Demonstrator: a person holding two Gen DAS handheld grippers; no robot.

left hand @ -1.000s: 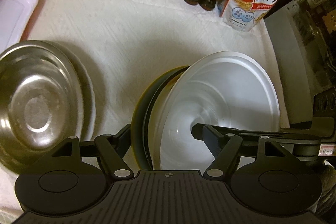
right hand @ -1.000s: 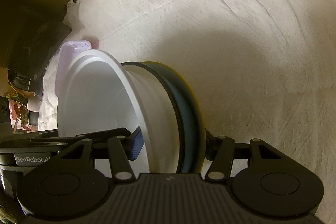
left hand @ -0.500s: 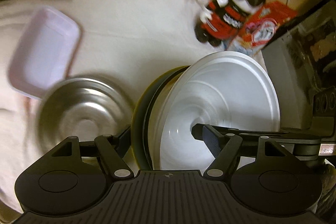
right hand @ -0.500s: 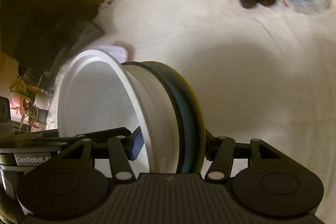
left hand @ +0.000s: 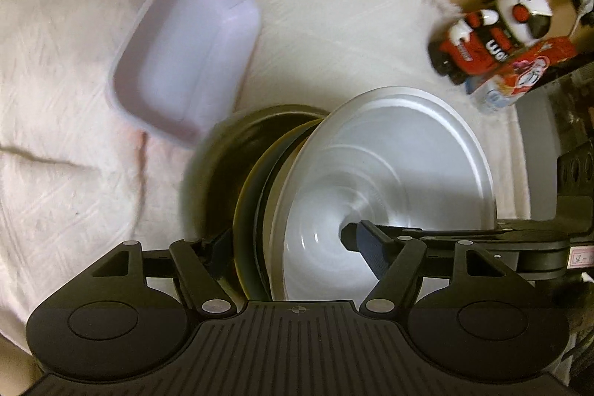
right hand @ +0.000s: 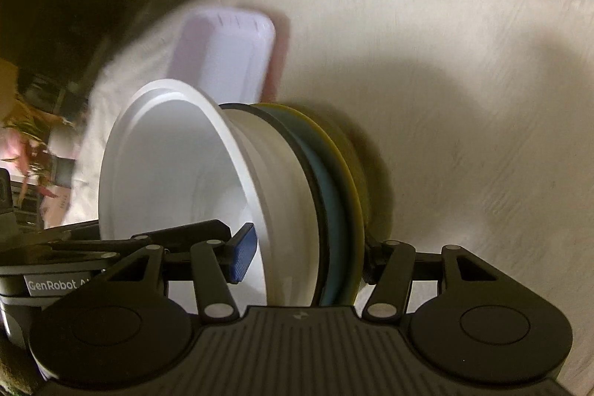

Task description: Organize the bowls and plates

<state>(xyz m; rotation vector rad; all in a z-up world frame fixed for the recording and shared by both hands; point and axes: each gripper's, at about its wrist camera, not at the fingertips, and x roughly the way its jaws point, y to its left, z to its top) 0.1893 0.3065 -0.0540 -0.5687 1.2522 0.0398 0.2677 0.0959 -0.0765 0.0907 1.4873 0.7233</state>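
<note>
Both grippers clamp one stack of dishes from opposite sides. The stack is a white bowl [left hand: 389, 180] on dark and yellow plates [left hand: 252, 210]. My left gripper [left hand: 293, 240] is shut on the stack, one finger inside the bowl, one under the plates. My right gripper [right hand: 308, 247] is shut on the same stack: white bowl [right hand: 167, 173], blue and yellow plates [right hand: 341, 192]. The steel bowl [left hand: 211, 166] lies blurred right behind the stack in the left wrist view; whether they touch I cannot tell.
A lilac rectangular tray [left hand: 185, 43] lies on the white cloth [left hand: 55, 80] beyond the stack; it shows in the right wrist view too [right hand: 226, 62]. A red-and-black toy figure [left hand: 493, 32] and a cereal bag [left hand: 519, 73] stand at the far right.
Both grippers carried the stack leftward and lifted or tilted; the steel bowl slid from the left to behind the stack and the lilac tray came into fuller view. The grip stayed the same.
</note>
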